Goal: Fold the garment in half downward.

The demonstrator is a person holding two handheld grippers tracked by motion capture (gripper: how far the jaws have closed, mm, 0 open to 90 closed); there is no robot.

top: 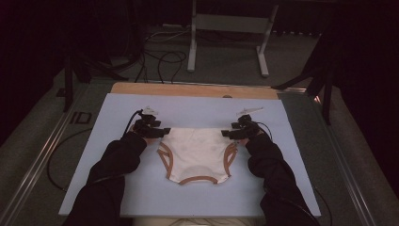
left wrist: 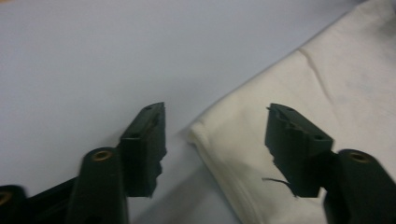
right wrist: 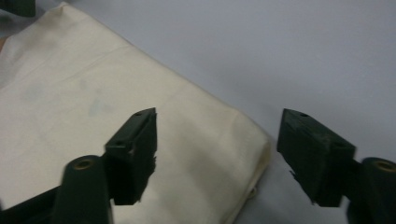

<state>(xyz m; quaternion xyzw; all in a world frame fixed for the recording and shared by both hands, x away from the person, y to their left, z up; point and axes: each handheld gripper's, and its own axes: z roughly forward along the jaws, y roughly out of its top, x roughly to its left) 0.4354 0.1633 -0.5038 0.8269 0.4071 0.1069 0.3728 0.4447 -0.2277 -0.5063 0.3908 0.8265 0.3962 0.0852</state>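
Here, both forearms angled inward, left tongs (top: pixel 162 132) and right tongs (top: pixel 227 134) spread, seemingly astride the briefs' (top: pixel 196 151) top corners.

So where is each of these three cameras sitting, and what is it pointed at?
High view: above the person's side, looking forward and down on the blue mat and cream underwear; both dark-sleeved forearms, left gripper and right gripper show.
Left gripper view: rides that gripper, facing one underwear corner; two black jaws apart.
Right gripper view: rides that gripper, facing the other corner; jaws apart.
Shared: the gripper views both show the underwear on the mat.
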